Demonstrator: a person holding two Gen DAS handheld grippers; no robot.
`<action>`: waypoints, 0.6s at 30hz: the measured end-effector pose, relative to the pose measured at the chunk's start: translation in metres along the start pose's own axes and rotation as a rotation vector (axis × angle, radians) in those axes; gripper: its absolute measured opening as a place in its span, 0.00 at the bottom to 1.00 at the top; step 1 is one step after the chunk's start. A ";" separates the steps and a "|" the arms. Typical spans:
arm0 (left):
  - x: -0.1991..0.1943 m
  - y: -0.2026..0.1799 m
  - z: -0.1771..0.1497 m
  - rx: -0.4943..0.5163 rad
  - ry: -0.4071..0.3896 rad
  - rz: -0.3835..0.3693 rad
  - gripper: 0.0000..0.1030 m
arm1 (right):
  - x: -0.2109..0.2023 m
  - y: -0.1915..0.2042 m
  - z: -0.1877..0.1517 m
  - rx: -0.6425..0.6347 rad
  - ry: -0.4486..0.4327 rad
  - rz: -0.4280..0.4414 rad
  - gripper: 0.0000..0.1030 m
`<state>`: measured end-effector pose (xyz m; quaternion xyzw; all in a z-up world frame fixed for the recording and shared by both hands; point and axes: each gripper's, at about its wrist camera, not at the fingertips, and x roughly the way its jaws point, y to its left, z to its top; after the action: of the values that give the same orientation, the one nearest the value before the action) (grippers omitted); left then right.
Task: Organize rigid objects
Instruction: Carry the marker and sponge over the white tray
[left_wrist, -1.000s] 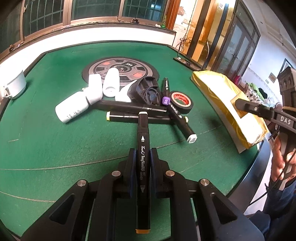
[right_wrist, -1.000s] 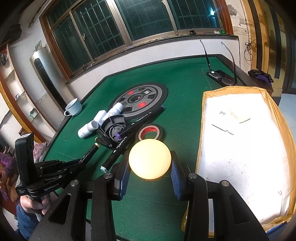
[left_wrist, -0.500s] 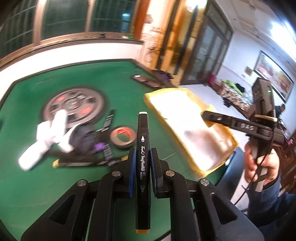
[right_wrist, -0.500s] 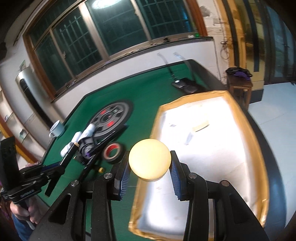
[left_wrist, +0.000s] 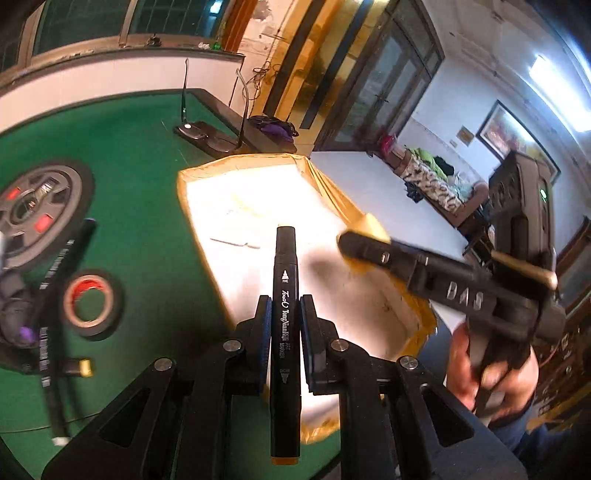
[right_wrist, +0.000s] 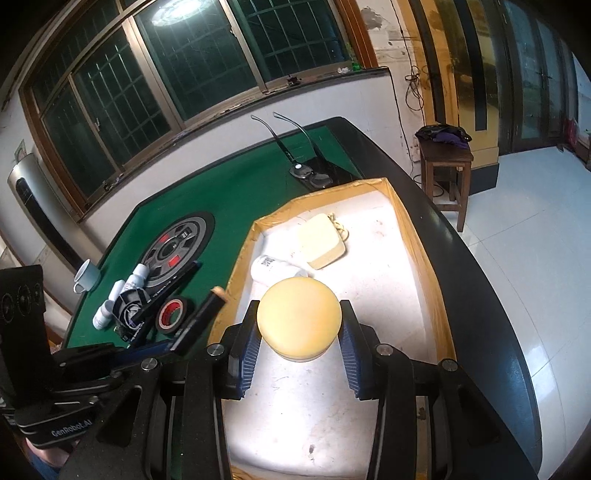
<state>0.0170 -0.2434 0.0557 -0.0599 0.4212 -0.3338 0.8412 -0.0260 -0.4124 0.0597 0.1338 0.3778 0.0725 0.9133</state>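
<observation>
My left gripper (left_wrist: 284, 325) clamps a black art marker (left_wrist: 283, 332), my right gripper (right_wrist: 298, 332) a round yellow puck (right_wrist: 298, 319), both above the white, yellow-rimmed tray (right_wrist: 406, 221).

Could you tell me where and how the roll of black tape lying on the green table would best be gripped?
The tape roll lies flat with its red core hole facing up, so I would come straight down from above and pinch one side of the ring, one finger in the hole and one outside. Its right side looks freer; markers crowd its left.
</observation>
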 end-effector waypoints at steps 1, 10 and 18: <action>0.005 -0.001 0.002 -0.010 0.006 -0.002 0.12 | 0.003 0.000 0.000 0.001 0.007 -0.010 0.35; 0.047 -0.013 0.002 -0.072 0.059 0.040 0.12 | 0.031 -0.012 0.017 -0.022 0.135 -0.092 0.35; 0.052 -0.005 -0.001 -0.091 0.074 0.076 0.12 | 0.063 -0.011 0.029 -0.083 0.245 -0.143 0.35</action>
<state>0.0352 -0.2790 0.0223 -0.0697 0.4687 -0.2843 0.8334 0.0393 -0.4141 0.0337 0.0586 0.4915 0.0385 0.8680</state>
